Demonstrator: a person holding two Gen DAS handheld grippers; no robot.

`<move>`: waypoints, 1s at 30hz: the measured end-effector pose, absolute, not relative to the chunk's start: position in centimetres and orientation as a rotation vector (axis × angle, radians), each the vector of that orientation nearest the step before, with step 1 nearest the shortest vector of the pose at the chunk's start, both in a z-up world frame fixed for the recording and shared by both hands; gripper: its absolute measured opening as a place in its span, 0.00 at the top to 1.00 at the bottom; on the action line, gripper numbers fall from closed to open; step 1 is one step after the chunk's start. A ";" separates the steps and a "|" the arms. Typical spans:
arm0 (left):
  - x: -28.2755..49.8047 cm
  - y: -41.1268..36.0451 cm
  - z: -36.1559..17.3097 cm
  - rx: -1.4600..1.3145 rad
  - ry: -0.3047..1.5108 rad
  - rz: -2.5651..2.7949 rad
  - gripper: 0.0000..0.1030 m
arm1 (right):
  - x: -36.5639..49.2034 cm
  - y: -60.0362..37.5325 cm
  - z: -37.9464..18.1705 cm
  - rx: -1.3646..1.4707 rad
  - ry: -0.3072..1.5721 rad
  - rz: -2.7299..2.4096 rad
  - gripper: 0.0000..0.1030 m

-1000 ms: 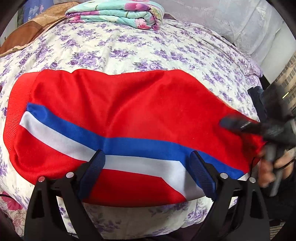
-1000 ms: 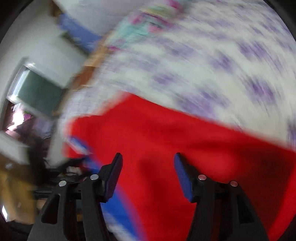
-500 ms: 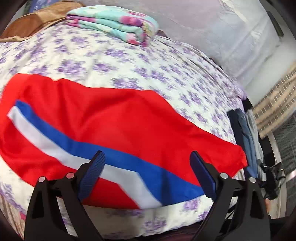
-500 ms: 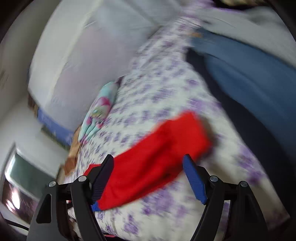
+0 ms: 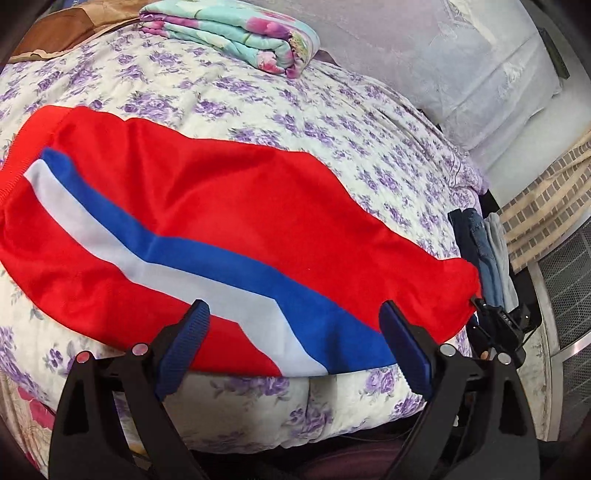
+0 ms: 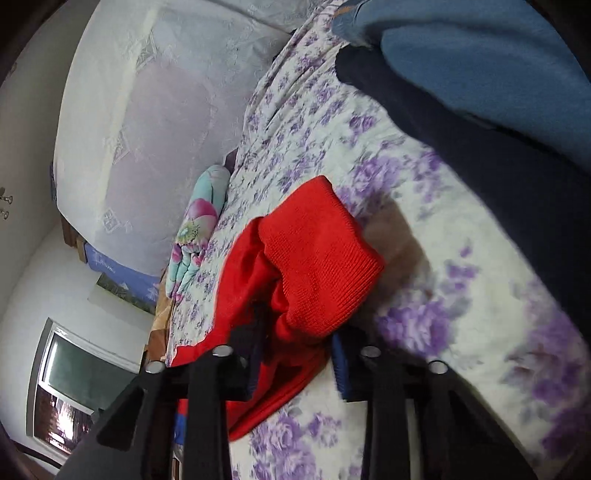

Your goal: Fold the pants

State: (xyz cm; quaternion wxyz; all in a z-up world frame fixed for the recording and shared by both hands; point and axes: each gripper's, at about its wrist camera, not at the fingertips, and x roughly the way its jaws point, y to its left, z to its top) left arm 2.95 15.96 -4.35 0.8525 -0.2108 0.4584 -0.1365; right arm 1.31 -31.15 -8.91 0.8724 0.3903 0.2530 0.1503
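Red pants (image 5: pixel 258 206) with a blue and a white side stripe lie flat across the floral bedspread (image 5: pixel 295 107), waistband to the left and leg cuff to the right. My left gripper (image 5: pixel 293 310) hovers open over the striped near edge, nothing between its fingers. In the right wrist view the ribbed red cuff (image 6: pixel 317 258) bunches between the jaws of my right gripper (image 6: pixel 295 354), which are closing on it. The right gripper (image 5: pixel 496 325) also shows as a small black shape at the cuff end in the left wrist view.
A folded floral blanket (image 5: pixel 236 37) sits at the far side of the bed near a lace-covered headboard (image 5: pixel 461 55). Dark and blue jeans (image 6: pixel 480 74) lie beside the cuff at the bed's end. A brown cushion (image 5: pixel 66 33) is far left. A window (image 6: pixel 74 387) is beyond.
My right gripper swung from above the red cloth out to the cuff end, opened wide, then narrowed around the cuff. The left gripper stayed open and only tilted a little.
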 end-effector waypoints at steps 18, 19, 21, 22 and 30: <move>0.2 21.8 -3.3 -0.548 0.870 -0.256 0.13 | 1.0 6.7 -7.2 -0.597 0.626 0.501 0.42; -0.1 22.1 -3.3 -0.549 0.867 -0.253 0.12 | 0.3 6.4 -6.5 -0.586 0.602 0.538 0.41; -0.3 23.1 -3.3 -0.561 0.862 -0.235 0.12 | -0.5 4.8 -4.6 -0.502 0.573 0.602 0.41; -0.3 23.6 -3.3 -0.571 0.860 -0.227 0.12 | -1.1 3.7 -3.4 -0.454 0.554 0.631 0.41; 0.2 23.1 -4.1 -0.573 0.872 -0.244 0.10 | 0.4 3.1 -2.2 -0.403 0.581 0.598 0.42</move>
